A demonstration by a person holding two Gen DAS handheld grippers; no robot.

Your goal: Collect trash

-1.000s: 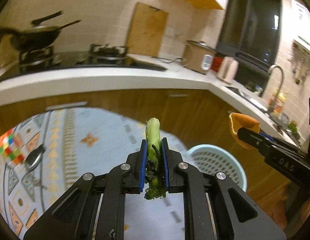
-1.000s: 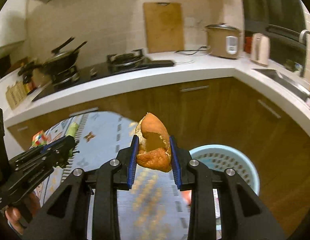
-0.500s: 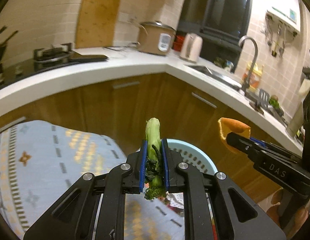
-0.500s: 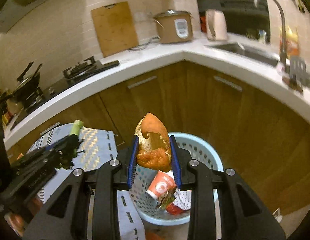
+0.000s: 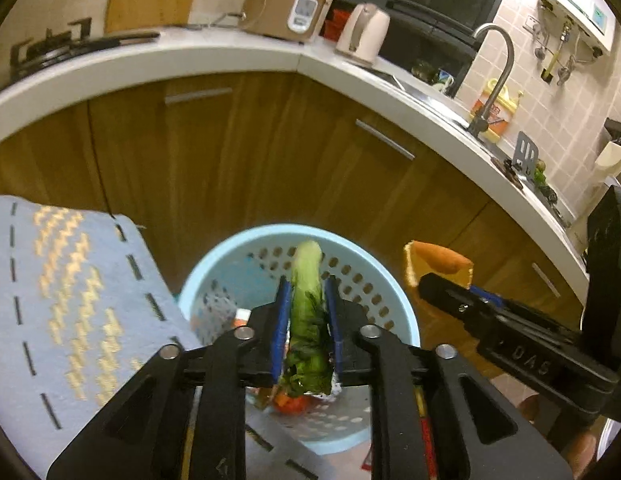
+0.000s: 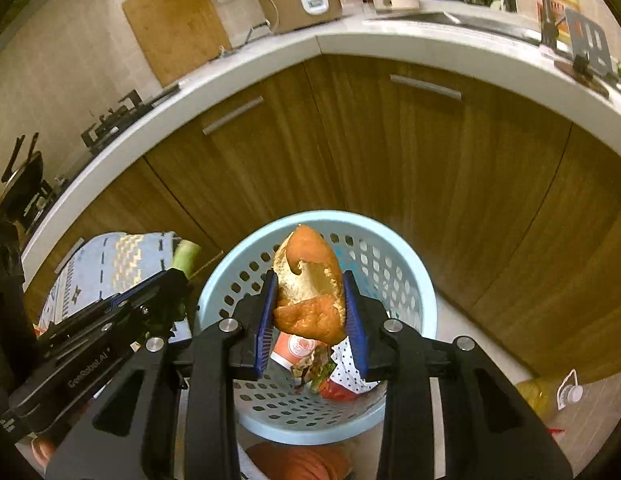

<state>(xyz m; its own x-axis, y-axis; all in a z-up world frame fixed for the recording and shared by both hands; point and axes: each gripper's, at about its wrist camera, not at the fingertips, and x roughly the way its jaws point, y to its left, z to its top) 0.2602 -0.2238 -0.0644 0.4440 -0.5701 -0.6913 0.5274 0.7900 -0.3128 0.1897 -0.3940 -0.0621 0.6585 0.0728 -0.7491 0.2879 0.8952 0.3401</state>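
Grippers both hold scraps above the pale blue perforated basket (image 6: 406,272) standing near the wooden cabinets (image 6: 450,168): the left gripper (image 5: 306,312) clamps a green vegetable stalk (image 5: 308,304), the right gripper (image 6: 310,304) pinches a torn bread piece (image 6: 308,284), and a cup (image 6: 296,348) lies inside.

Both wrist views look down, close, toward 12 o'clock; shared: basket (image 5: 230,248) (image 6: 422,292), corner counter (image 5: 270,60) (image 6: 350,42).
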